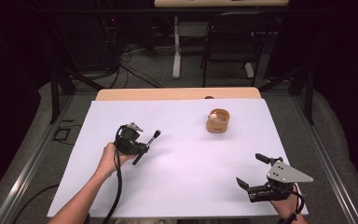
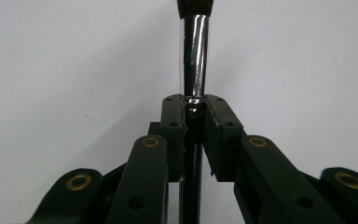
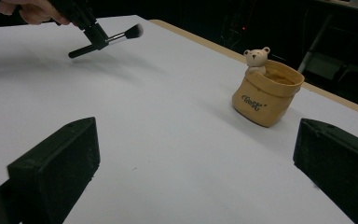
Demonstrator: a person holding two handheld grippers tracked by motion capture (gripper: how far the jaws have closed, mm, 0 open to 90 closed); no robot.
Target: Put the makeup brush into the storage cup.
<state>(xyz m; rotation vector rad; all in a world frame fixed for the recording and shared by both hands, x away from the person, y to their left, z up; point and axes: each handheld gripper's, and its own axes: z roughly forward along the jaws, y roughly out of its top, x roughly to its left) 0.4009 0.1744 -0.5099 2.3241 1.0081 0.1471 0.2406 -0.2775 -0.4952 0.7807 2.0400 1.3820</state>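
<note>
Left gripper (image 1: pixel 142 148) clamped on a makeup brush (image 1: pixel 148 146), pads closed on the handle just below the chrome ferrule; brush held off the white table sheet (image 1: pixel 182 172), slanting bristle-end up toward the bear pot (image 1: pixel 217 121). Seen well to the left of that tan, sack-shaped pot, on the near side. Right gripper (image 1: pixel 251 170) parked near the sheet's front corner, well apart from the pot and nearer the person, jaws spread wide with nothing between them. Small bear figure perched at the pot's rim; pot's contents hard to make out, possibly none.
</note>
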